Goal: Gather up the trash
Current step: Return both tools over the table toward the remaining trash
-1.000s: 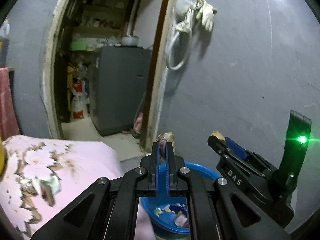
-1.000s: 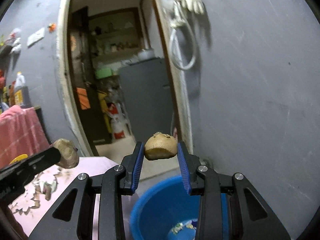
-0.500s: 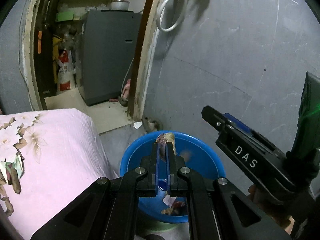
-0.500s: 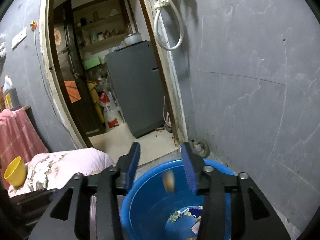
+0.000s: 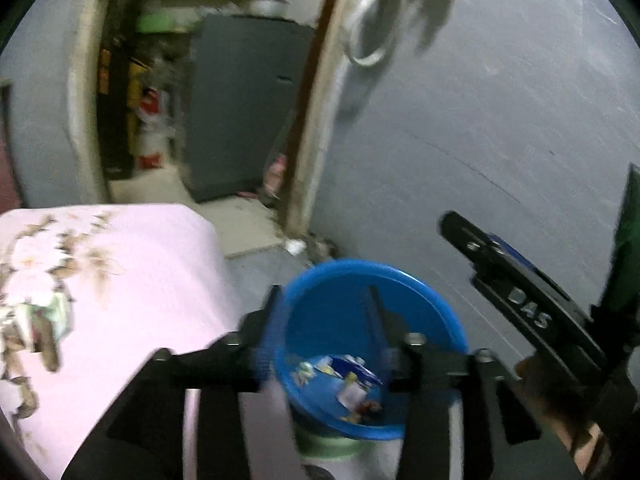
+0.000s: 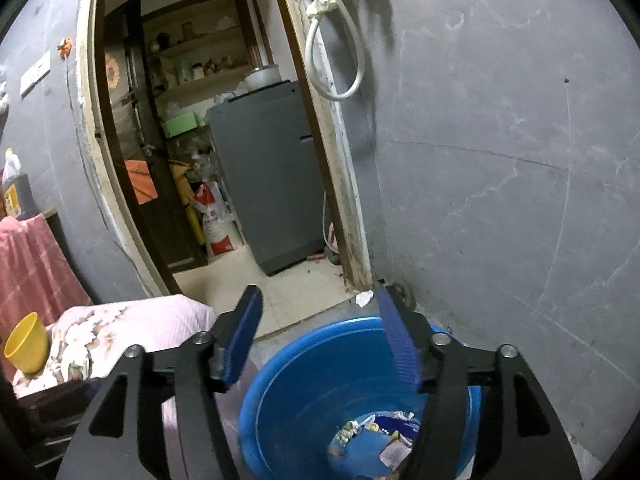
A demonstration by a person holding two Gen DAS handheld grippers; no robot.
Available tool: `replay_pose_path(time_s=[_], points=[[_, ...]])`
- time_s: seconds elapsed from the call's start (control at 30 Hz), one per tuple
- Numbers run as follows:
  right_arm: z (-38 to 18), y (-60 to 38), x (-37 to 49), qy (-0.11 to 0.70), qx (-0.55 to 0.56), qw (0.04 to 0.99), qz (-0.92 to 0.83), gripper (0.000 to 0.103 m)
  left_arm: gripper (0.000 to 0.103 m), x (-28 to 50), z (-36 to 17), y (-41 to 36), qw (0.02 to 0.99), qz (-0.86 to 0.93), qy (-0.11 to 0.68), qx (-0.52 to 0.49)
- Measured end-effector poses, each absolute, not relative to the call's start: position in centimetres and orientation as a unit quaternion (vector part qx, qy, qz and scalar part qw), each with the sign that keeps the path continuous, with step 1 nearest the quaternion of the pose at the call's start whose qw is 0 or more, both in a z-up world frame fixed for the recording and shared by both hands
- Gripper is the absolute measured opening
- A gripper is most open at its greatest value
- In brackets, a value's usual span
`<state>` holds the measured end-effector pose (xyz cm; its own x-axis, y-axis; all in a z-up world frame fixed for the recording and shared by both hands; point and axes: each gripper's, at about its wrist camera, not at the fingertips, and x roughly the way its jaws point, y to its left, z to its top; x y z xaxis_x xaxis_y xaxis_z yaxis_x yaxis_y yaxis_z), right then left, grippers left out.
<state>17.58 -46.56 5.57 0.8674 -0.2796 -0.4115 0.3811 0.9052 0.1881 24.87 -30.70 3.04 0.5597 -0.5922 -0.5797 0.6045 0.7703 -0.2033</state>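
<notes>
A blue plastic tub (image 5: 344, 292) stands on the floor by the grey wall, with several trash scraps (image 5: 352, 384) at its bottom. It also shows in the right wrist view (image 6: 320, 392) with the scraps (image 6: 384, 436). My left gripper (image 5: 324, 320) is open and empty above the tub's left side. My right gripper (image 6: 320, 332) is open and empty above the tub. It also shows from the side in the left wrist view (image 5: 520, 292), to the right of the tub.
A bed with a pink flowered cover (image 5: 100, 292) lies left of the tub. A yellow cup (image 6: 26, 344) stands on it. A doorway (image 6: 224, 200) behind leads to a room with a grey fridge (image 6: 272, 184). A white scrap (image 6: 363, 299) lies on the floor.
My left gripper has opened and the brown piece it held is gone from it. My right gripper has opened wider. Both hang over the tub.
</notes>
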Motion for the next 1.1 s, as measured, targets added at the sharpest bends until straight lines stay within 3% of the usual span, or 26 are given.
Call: replay_pose_path(time_s=[0.13, 0.27, 0.3, 0.37, 0.47, 0.8, 1.1], points=[[6.1, -45.9, 17.3, 0.166, 0.122, 0.963, -0.176, 0.081, 0.060, 25.0, 3.9, -28.5, 0.906, -0.296, 0.302, -0.011], [6.6, -44.7, 17.1, 0.139, 0.106, 0.969, -0.173, 0.099, 0.084, 25.2, 4.7, -25.5, 0.925, -0.253, 0.282, -0.034], [6.8, -44.3, 16.9, 0.130, 0.101, 0.971, -0.171, 0.103, 0.085, 25.2, 5.1, -24.7, 0.930, -0.242, 0.273, -0.040], [7.0, -43.5, 16.7, 0.112, 0.094, 0.976, -0.164, 0.103, 0.087, 24.9, 5.9, -23.0, 0.942, -0.220, 0.247, -0.045], [7.5, -42.4, 16.5, 0.089, 0.080, 0.981, -0.153, 0.103, 0.099, 24.4, 6.9, -20.9, 0.964, -0.168, 0.205, -0.032], [8.5, -36.6, 15.8, -0.010, 0.035, 0.998, -0.052, 0.103, 0.100, 21.4, 8.0, -13.8, 0.988, -0.086, 0.124, -0.032], [8.0, -30.6, 16.5, -0.015, 0.006, 0.999, 0.038, 0.103, 0.100, 19.7, 7.8, -7.7, 0.994, -0.037, 0.095, -0.037]])
